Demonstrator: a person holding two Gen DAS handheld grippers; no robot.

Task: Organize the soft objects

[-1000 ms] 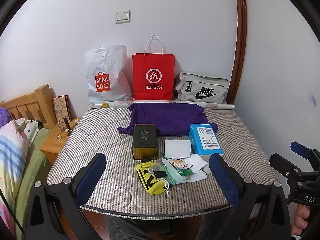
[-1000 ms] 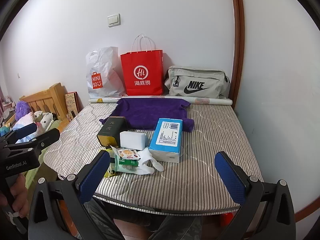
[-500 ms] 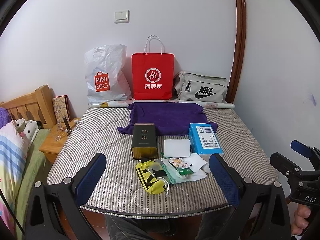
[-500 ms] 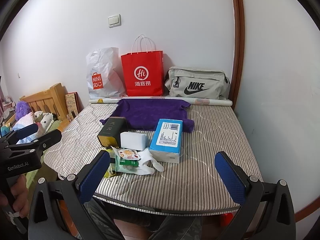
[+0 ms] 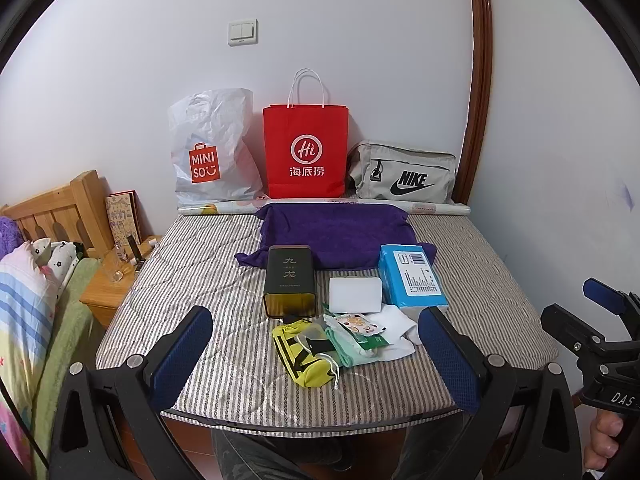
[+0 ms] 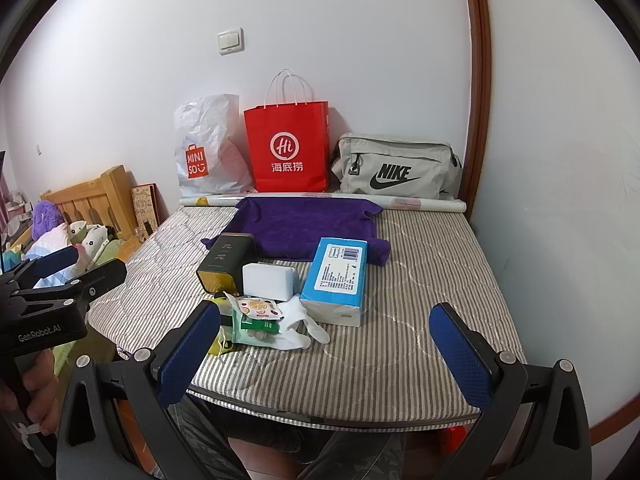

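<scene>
Almost nothing has changed over the last second: both views drift only slightly, so the sorting has not begun. The left gripper [image 5: 314, 354] and right gripper [image 6: 326, 354] hang short of the mattress [image 5: 200, 280], jaws spread wide, empty. The soft things lie at twelve o'clock from the left gripper: yellow pouch [image 5: 306, 356], white sock [image 5: 396, 334], green packet [image 5: 352, 346], purple towel [image 5: 340, 236] beyond the dark tin [image 5: 290, 280].

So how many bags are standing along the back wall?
3: the white bag on the left, the red bag in the middle, the grey bag on the right. Others may be hidden behind them.
</scene>
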